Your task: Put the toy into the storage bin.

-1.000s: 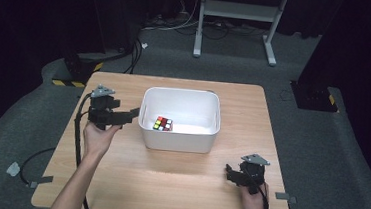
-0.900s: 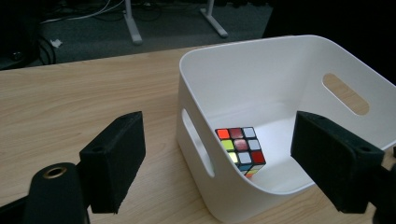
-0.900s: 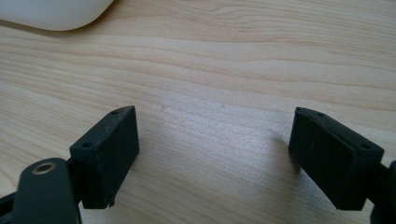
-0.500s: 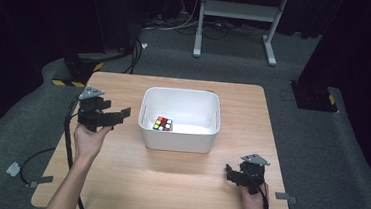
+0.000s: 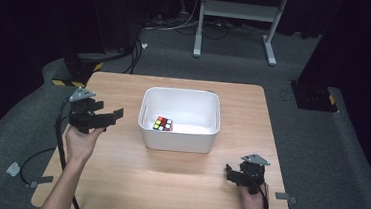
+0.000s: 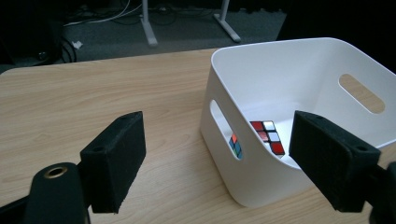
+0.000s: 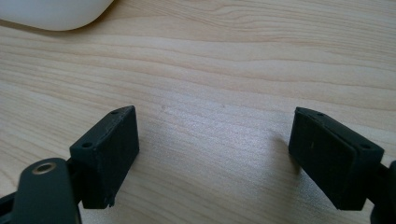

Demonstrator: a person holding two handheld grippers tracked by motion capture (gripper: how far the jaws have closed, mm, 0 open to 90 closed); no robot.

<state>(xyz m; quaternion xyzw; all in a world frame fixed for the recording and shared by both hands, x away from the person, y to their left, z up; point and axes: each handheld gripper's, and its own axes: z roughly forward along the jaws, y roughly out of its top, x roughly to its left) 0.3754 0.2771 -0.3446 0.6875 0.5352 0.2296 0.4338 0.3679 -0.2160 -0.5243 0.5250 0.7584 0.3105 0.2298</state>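
A colourful puzzle cube (image 5: 163, 124) lies on the floor of a white plastic bin (image 5: 182, 91) in the middle of the wooden table (image 5: 117, 179). My left gripper (image 5: 114, 115) hovers to the left of the bin, jaws open and empty, pointing at it. In the left gripper view the gripper (image 6: 215, 126) frames the bin's near wall (image 6: 243, 177), and the cube (image 6: 267, 135) lies inside past the handle slot. My right gripper (image 5: 229, 174) rests low at the table's front right, open and empty. In the right gripper view the gripper (image 7: 212, 116) spans bare wood.
The bin has oval handle slots (image 6: 362, 92) in its walls. One bin corner (image 7: 56, 11) sits at the top left of the right gripper view. Beyond the table's far edge stand a white metal frame (image 5: 238, 18), cables and dark equipment on grey carpet.
My left hand has drawn the gripper leftward, away from the bin. The right gripper has stayed in place. The cube has not moved.
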